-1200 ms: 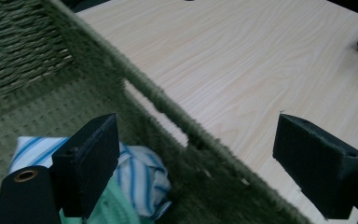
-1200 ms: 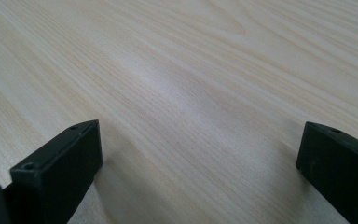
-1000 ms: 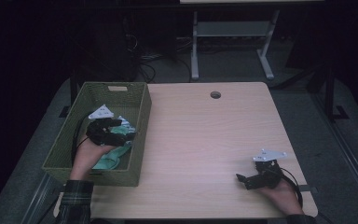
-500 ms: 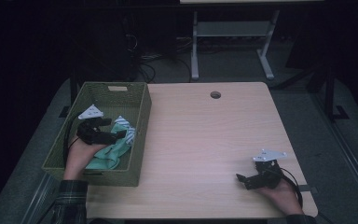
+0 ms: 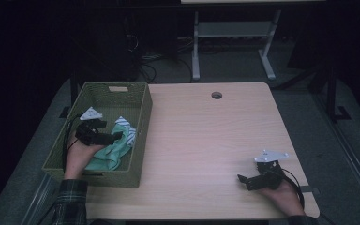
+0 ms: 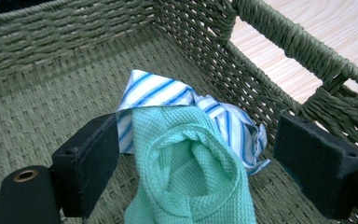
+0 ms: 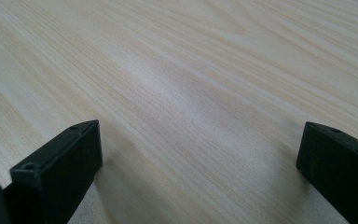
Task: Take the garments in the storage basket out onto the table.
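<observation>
The left gripper [image 6: 186, 163] is held inside the green woven basket [image 5: 140, 136] at the table's left side, its jaws spread wide on either side of a mint-green cloth [image 6: 191, 172] without pressing it. The cloth is bunched on the basket floor, and a blue-striped white cloth [image 6: 168, 93] is seen touching it just beyond. The right gripper [image 5: 246, 180] is rested on the bare wooden table [image 5: 206, 140] near the right front corner, its jaws also wide apart.

No text, label, brand, number or sign can be read anywhere.
</observation>
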Motion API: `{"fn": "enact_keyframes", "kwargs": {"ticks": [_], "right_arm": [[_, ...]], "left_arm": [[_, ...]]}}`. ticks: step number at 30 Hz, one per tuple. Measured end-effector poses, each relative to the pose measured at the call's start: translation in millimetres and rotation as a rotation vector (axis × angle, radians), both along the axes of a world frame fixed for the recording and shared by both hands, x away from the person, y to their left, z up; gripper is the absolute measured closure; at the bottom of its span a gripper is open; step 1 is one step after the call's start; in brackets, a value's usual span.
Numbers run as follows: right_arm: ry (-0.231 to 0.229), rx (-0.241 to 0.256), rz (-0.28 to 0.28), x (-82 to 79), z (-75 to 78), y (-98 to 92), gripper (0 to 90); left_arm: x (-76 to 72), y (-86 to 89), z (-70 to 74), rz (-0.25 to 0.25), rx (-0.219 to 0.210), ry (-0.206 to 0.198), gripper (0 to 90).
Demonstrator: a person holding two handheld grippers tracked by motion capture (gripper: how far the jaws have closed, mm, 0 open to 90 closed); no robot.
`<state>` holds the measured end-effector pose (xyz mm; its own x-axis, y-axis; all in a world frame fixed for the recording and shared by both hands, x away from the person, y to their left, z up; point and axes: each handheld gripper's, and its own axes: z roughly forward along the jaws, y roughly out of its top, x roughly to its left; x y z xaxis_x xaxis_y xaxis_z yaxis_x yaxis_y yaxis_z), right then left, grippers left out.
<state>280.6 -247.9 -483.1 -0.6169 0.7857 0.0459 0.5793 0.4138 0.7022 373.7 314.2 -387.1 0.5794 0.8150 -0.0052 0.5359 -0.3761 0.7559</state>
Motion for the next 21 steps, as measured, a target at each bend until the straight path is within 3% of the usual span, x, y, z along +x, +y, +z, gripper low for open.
{"fn": "enact_keyframes", "kwargs": {"ticks": [5,12,21], "right_arm": [[-0.001,0.000,-0.002,-0.3,-0.1,0.1,0.0],[0.000,-0.002,-0.003,-0.7,0.0,0.4,0.0],[-0.001,-0.005,-0.004,-1.1,-0.1,0.6,0.0]], "left_arm": [[2.2,-0.2,-5.4,0.014,0.023,0.042,14.0],[5.1,-7.6,-14.7,-0.014,0.078,0.126,14.2],[6.9,-11.5,-20.5,-0.032,0.114,0.186,14.2]]}}
